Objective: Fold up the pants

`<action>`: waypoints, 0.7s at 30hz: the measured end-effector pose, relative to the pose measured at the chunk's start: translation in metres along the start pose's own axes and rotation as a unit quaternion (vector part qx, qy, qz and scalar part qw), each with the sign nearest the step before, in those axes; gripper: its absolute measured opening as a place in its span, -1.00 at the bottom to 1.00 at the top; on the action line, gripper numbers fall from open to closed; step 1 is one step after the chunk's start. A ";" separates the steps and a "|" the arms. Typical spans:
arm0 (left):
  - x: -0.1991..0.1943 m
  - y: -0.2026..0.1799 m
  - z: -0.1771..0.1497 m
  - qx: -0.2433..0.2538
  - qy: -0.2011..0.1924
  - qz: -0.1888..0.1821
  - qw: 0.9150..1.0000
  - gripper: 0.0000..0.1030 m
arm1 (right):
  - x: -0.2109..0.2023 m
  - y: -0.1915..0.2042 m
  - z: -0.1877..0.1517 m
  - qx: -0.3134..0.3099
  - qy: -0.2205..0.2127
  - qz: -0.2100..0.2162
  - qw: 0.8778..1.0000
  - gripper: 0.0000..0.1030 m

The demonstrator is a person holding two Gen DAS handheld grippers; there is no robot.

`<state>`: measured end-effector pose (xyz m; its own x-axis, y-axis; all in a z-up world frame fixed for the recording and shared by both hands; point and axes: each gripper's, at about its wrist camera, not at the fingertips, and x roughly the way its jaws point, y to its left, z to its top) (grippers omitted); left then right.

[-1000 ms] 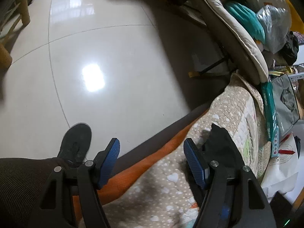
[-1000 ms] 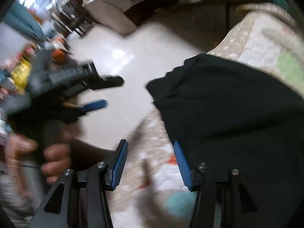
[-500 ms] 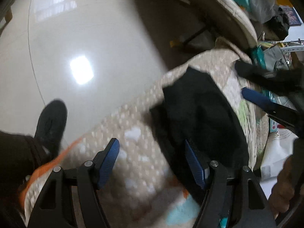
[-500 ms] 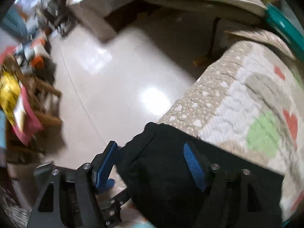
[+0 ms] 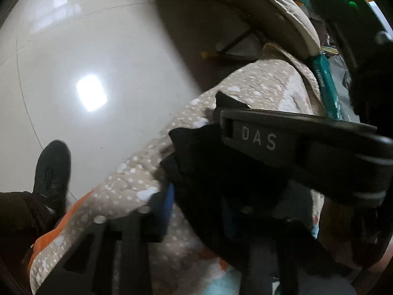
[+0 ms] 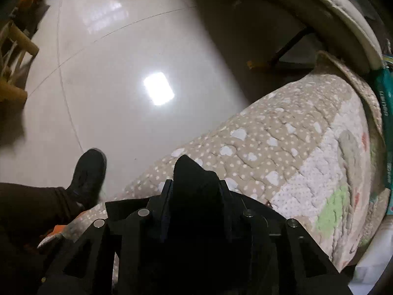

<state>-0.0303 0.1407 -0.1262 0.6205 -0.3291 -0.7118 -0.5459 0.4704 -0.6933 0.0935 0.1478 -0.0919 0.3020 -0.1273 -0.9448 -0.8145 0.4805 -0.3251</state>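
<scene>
The black pants [image 5: 208, 162] lie bunched on a beige dotted quilt [image 5: 258, 88]. In the left wrist view my left gripper [image 5: 196, 209] has closed in on a fold of the pants; its blue pad [image 5: 168, 201] presses the cloth. The right gripper's dark body [image 5: 294, 147] crosses just above it. In the right wrist view my right gripper [image 6: 195, 191] is shut on a peak of the black pants [image 6: 194, 174], held over the quilt [image 6: 282, 147] near its edge.
Glossy white floor [image 6: 122, 86] lies to the left beyond the quilt edge. The person's black shoe [image 6: 89, 172] and dark trouser leg stand there. A padded folding cot [image 6: 343, 12] and a teal package [image 6: 383, 98] crowd the far right. Wooden chair legs [image 6: 14, 49] are at far left.
Both grippers were open and have closed on the black pants. The right gripper has moved in close over the left one.
</scene>
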 end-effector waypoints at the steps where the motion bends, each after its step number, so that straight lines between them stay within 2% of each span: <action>1: -0.002 0.000 0.001 -0.001 0.004 -0.006 1.000 -0.65 | -0.004 0.000 0.000 0.003 -0.004 -0.001 1.000 -0.45; 2: -0.003 -0.001 0.001 -0.004 0.010 -0.021 1.000 -0.72 | -0.008 -0.001 -0.001 0.009 -0.010 -0.001 1.000 -0.51; 7: -0.025 -0.014 -0.005 0.014 0.006 -0.055 0.998 -0.74 | -0.039 -0.019 -0.015 0.045 -0.051 0.017 0.998 -0.56; 10: -0.035 -0.036 -0.014 0.050 -0.008 -0.058 0.997 -0.74 | -0.060 -0.034 -0.029 0.072 -0.081 0.027 0.994 -0.58; 16: -0.027 -0.085 -0.043 0.106 0.014 -0.055 0.993 -0.74 | -0.085 -0.080 -0.077 0.142 -0.117 0.047 0.982 -0.58; 21: -0.001 -0.138 -0.079 0.182 0.023 -0.030 0.983 -0.74 | -0.079 -0.134 -0.143 0.232 -0.132 0.068 0.961 -0.58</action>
<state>0.0000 0.0114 -0.0387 0.6149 -0.3974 -0.6812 -0.2668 0.7079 -0.6539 0.1080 -0.0303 0.0207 0.3735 0.1594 -0.9138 -0.5654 0.8201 -0.0880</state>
